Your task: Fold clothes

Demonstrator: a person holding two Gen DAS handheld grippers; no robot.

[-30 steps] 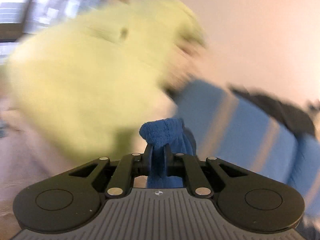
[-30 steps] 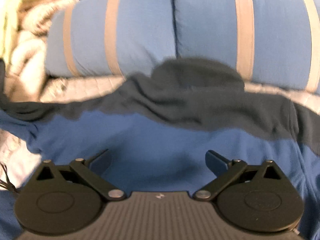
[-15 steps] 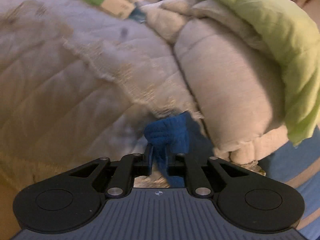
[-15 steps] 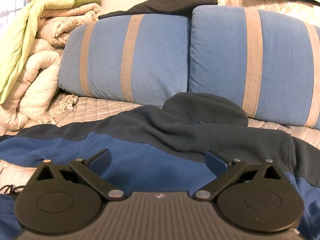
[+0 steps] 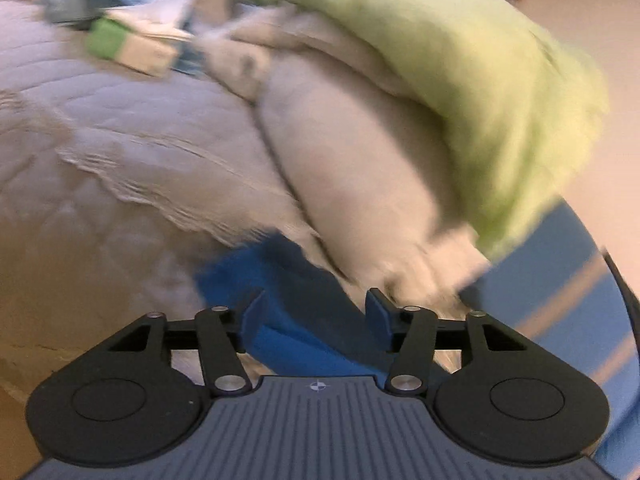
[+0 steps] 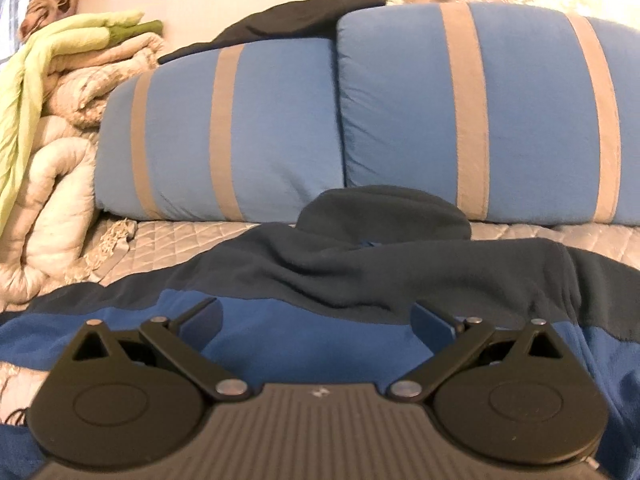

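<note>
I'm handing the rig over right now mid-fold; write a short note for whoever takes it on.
Left gripper: fingers opening, the blue sleeve lies loose between them, not pinched.
Right gripper: open, empty, above the hoodie.
Hoodie lies spread on the bed cover, hood toward the striped pillows; rolled blankets sit beside the sleeve.
Done: sleeve laid out by the blankets.
Left: the folding itself; the body looks unfolded, with wrinkles across the dark shoulder band.

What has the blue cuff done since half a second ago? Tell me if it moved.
Yes. The blue cuff has dropped out of the left gripper, whose jaws are opening, and now lies lower, between the pads, against the cream comforter.
</note>
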